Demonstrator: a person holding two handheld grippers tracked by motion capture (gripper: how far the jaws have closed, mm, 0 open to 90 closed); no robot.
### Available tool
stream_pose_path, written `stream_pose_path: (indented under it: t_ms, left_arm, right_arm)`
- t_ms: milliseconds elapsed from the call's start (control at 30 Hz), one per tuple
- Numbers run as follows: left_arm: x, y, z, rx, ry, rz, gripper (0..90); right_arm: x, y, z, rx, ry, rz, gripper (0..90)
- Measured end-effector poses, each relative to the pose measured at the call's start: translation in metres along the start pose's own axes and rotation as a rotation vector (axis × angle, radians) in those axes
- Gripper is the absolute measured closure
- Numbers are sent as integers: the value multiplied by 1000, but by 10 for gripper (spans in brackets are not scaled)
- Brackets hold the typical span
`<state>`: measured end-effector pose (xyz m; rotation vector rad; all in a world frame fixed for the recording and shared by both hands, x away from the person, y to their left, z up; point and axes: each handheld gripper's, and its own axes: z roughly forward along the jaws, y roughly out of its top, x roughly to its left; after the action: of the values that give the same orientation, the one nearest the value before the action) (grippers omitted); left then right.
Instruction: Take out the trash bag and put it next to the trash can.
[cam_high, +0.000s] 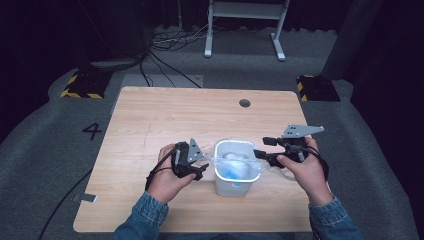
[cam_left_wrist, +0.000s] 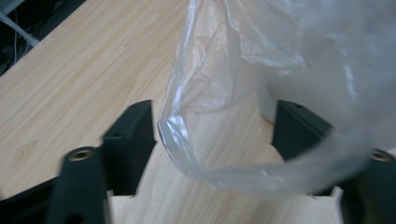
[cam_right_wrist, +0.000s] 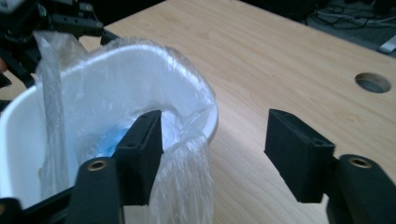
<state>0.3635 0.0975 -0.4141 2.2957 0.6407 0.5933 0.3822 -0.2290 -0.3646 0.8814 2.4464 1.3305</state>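
Both grippers (cam_high: 199, 169) (cam_high: 260, 150) gape – clear bag (cam_left_wrist: 224, 93) seemingly loose between them, lining white bin (cam_high: 235, 187)

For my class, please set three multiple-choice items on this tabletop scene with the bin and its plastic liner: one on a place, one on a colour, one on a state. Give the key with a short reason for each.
1. Where does the white bin stand?
A. between the two grippers
B. at the table's far edge
C. on the floor

2. What colour shows through the clear plastic bag inside the bin?
A. red
B. blue
C. green

3. How do the right gripper's jaws stand?
A. pressed shut on the bag
B. apart, one jaw inside the bin's rim
C. clamped on the table

Key: 1 A, it sits between the left gripper and the right one; 2 B, a blue patch lies inside; 3 B, a wide gap shows between the jaws.
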Motion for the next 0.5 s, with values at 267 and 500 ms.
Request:
stream_pose_path:
  t_ms: [267, 500]
  left_arm:
    - [1, 10, -23, -94, -31, -67, 883]
    - [-8, 21, -56, -258, -26, -45, 890]
  right_arm:
    - [12, 8, -8, -17, -6, -109, 874]
    - [21, 14, -15, -60, -5, -170, 896]
